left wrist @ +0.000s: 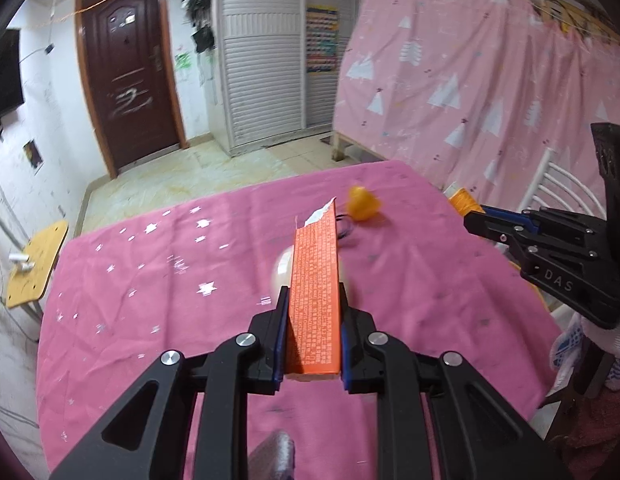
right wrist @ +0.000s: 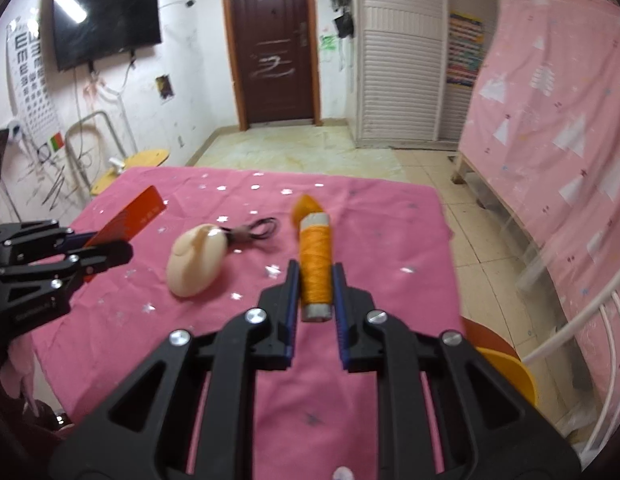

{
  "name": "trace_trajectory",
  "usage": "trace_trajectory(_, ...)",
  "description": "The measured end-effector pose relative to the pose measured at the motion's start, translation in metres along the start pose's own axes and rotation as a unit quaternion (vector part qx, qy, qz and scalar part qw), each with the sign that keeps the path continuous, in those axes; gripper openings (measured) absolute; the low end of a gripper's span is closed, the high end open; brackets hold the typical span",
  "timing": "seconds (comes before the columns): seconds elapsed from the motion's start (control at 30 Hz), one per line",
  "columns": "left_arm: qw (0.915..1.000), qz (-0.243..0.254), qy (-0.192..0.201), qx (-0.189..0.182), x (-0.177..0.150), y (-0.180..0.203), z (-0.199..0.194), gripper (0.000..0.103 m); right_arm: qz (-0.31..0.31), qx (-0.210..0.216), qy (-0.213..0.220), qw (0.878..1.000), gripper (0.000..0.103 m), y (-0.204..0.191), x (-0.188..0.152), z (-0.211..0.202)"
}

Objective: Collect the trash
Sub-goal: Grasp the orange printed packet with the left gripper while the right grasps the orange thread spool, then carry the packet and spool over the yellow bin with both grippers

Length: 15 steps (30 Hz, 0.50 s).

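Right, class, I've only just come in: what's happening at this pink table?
A person is clearing trash with a handheld gripper in each hand. The left gripper is shut on an orange carton, torn open at its far end. The right gripper is shut on a spool of orange thread. Both items are held above the pink tablecloth. A cream computer mouse, its cord bundled, and a small orange object lie on the cloth.
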<state>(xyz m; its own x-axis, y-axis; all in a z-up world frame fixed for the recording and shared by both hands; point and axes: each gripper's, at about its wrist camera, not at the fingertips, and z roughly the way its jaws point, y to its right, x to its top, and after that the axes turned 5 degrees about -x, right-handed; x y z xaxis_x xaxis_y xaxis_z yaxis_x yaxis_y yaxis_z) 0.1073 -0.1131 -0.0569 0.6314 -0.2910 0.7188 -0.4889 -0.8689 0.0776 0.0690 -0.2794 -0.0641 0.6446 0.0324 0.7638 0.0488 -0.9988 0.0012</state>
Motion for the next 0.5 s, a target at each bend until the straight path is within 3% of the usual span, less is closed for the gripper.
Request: trace_trajectory(0.5, 0.9947, 0.087, -0.005, -0.055, 0.021, 0.136, 0.01, 0.012, 0.111, -0.048, 0.04, 0.992, 0.015, 0.124, -0.055, -0.054)
